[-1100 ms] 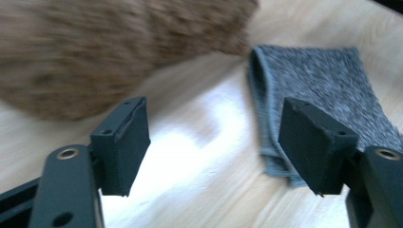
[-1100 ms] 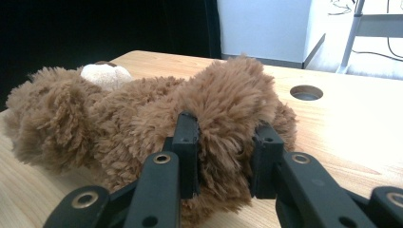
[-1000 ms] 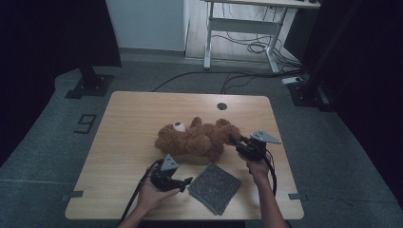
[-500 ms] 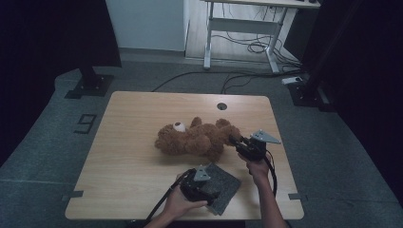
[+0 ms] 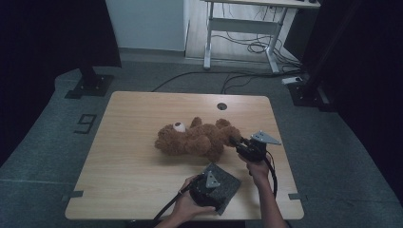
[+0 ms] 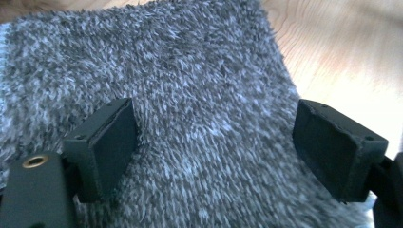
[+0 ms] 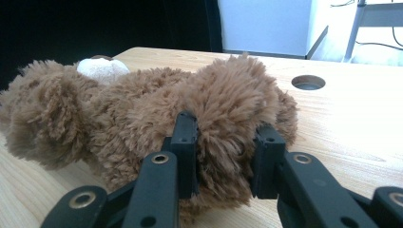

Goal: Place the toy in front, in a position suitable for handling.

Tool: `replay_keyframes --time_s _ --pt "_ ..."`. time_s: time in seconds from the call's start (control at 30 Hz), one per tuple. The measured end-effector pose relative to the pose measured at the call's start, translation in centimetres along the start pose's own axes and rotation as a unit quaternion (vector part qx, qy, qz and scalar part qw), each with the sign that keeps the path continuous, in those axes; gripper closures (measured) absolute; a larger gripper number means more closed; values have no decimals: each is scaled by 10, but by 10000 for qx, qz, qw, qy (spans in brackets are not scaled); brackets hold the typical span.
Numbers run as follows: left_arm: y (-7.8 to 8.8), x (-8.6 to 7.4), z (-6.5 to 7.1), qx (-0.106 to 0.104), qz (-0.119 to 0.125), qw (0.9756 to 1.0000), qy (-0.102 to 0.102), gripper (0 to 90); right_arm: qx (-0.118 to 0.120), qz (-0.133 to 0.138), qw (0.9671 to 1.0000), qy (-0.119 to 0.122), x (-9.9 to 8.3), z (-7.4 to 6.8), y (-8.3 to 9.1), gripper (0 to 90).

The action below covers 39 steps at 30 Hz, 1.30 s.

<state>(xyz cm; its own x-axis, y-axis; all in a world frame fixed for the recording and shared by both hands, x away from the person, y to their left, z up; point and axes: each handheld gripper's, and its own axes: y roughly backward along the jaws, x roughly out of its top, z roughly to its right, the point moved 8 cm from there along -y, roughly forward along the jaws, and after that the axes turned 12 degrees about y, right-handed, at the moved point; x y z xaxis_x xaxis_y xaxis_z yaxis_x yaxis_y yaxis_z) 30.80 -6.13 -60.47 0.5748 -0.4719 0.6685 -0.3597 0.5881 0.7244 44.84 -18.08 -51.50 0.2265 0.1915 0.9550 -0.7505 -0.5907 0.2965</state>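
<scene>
**Bear pinched, cloth under open jaws**

Your right gripper (image 5: 236, 142) reaches level, its jaws clamped on one paw of the single teddy bear (image 5: 197, 139) lying mid-table. Your left gripper (image 6: 216, 142) tilts down over the one grey fuzzy cloth (image 5: 227, 183) near the table's (image 5: 128, 142) front edge, jaws spread wide above it.

Grey cloth (image 6: 199, 118) edges cropped, left gripper view.

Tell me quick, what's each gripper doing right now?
Left gripper: open, over the grey cloth.
Right gripper: shut on the teddy bear.
</scene>
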Motion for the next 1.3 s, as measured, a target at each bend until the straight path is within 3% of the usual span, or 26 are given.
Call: replay_keyframes --time_s 0.23,0.47,0.53,0.67,0.83,0.87,0.9,0.93,0.97,1.0,1.03,1.13,1.17,1.2,1.23,1.27,1.3 --pt "1 -2 1 149 35 9999 8 224 -14 -5 10000 5 0 0 0 689" --pt "11 -3 -13 86 168 9998 15 596 -38 -3 10000 -2 0 0 -1 689" --pt "13 -4 -16 74 201 9998 35 664 -42 -5 10000 2 0 0 0 689" --pt "17 -5 -20 43 254 9997 48 730 -37 -9 10000 35 0 -1 1 686" --pt "31 -6 -31 32 422 9990 160 744 -23 -20 10000 67 0 -3 3 684" --pt "42 -6 -40 20 569 9980 269 744 -35 -18 9999 121 0 -3 4 684" --pt "42 -6 -40 20 569 9980 269 744 -38 -16 9999 122 0 -4 4 684" --pt "56 -5 -49 59 741 9967 339 744 -41 -11 9999 114 0 -4 4 684" --pt "56 -5 -49 59 741 9967 339 745 -41 -11 9999 114 0 -4 4 684" --pt "72 -4 -60 57 913 9948 457 746 -42 -1 9999 91 -1 -4 5 683" --pt "72 -4 -60 57 913 9948 457 746 -42 -1 9999 91 -1 -4 5 683" --pt "99 -5 -76 48 1147 9912 655 747 -40 12 9999 99 -2 -5 6 682" --pt "99 -5 -76 48 1147 9912 655 747 -40 12 9999 99 -2 -5 6 682" --pt "112 -7 -86 43 1303 9882 801 747 -45 25 9999 101 -2 -7 7 681" --pt "112 -7 -86 43 1303 9882 801 747 -51 26 9999 101 -3 -7 7 681" --pt "122 -9 -92 -16 1418 9855 934 746 -52 24 9999 111 -3 -7 8 680" --pt "122 -9 -92 -16 1418 9855 934 746 -49 19 9999 112 -4 -8 8 679"
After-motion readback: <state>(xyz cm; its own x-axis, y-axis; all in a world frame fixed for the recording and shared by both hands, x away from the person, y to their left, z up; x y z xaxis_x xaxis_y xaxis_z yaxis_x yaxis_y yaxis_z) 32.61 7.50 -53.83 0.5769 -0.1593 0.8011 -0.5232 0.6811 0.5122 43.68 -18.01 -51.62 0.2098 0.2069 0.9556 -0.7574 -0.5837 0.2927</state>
